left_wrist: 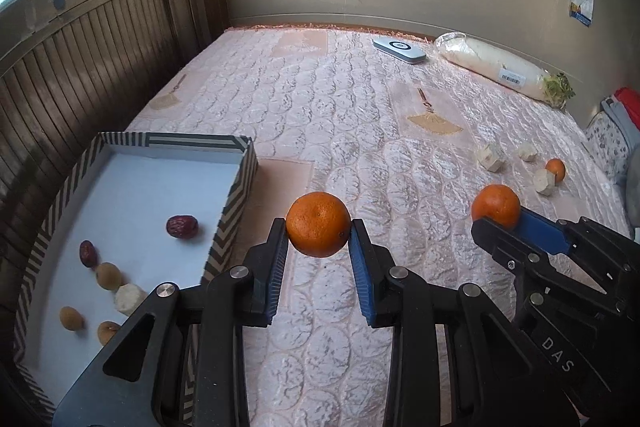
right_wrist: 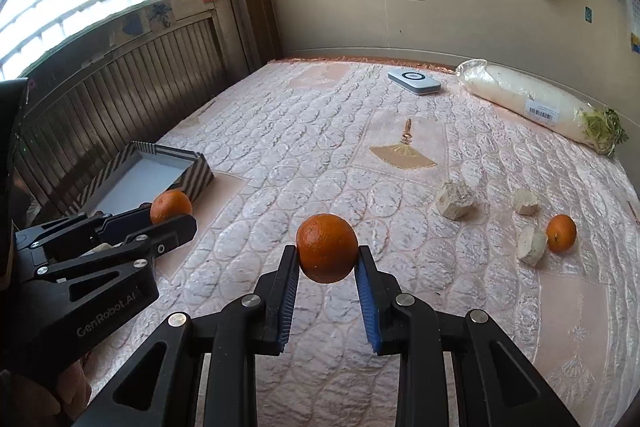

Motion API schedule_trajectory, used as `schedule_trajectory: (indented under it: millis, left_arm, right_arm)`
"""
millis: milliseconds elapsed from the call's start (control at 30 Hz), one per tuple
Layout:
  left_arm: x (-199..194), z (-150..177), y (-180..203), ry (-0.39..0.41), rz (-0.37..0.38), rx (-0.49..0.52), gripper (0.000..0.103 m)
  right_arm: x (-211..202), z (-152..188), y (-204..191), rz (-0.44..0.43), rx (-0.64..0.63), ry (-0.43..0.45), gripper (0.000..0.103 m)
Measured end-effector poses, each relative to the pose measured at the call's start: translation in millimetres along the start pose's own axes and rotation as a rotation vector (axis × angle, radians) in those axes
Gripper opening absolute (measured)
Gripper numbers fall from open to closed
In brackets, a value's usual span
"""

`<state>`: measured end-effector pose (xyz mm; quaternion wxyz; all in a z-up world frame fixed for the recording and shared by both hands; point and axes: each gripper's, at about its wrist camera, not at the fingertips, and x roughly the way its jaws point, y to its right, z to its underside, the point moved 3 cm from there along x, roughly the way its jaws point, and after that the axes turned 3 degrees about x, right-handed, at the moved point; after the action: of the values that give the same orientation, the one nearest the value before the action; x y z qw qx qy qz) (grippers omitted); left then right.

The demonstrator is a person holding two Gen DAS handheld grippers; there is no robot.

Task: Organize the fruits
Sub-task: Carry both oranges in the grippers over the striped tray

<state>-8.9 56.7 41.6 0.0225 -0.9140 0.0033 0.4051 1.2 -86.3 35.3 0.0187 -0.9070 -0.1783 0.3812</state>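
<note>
My left gripper [left_wrist: 319, 227] is shut on an orange mandarin [left_wrist: 318, 224], held above the quilted bed just right of the striped box [left_wrist: 232, 195]. The box holds two red dates [left_wrist: 182, 226], several small brown fruits [left_wrist: 108, 275] and a pale chunk [left_wrist: 129, 299]. My right gripper [right_wrist: 328, 251] is shut on a second mandarin [right_wrist: 327, 247], lifted off the bed. The same right gripper [left_wrist: 496, 217] shows in the left wrist view at the right, and the left gripper [right_wrist: 172, 215] shows in the right wrist view at the left. A third mandarin [right_wrist: 561, 233] lies on the bed beside pale chunks [right_wrist: 531, 245].
Three pale chunks [right_wrist: 456, 205] lie scattered at the right of the bed. A wrapped white radish [right_wrist: 532, 103] and a white flat device [right_wrist: 414, 81] lie near the far wall. A wooden slatted panel [left_wrist: 80, 67] runs along the left side. A person's hand [right_wrist: 68, 395] holds the left gripper.
</note>
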Motion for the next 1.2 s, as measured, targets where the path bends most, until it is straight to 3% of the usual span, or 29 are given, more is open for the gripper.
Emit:
schedule_trajectory:
  millis: [433,1200]
  left_arm:
    - [-28.8,4.3,-54.7,0.064,-0.073,-0.05,0.03]
    - [-35.0,14.8,-139.3,0.064,-0.153,-0.136,0.03]
  right_arm:
    - [-5.4,-2.5,-67.0,-0.062,-0.095,0.013,0.028]
    - [17.7,-6.2,-159.9,-0.129,-0.237,-0.018,0.028]
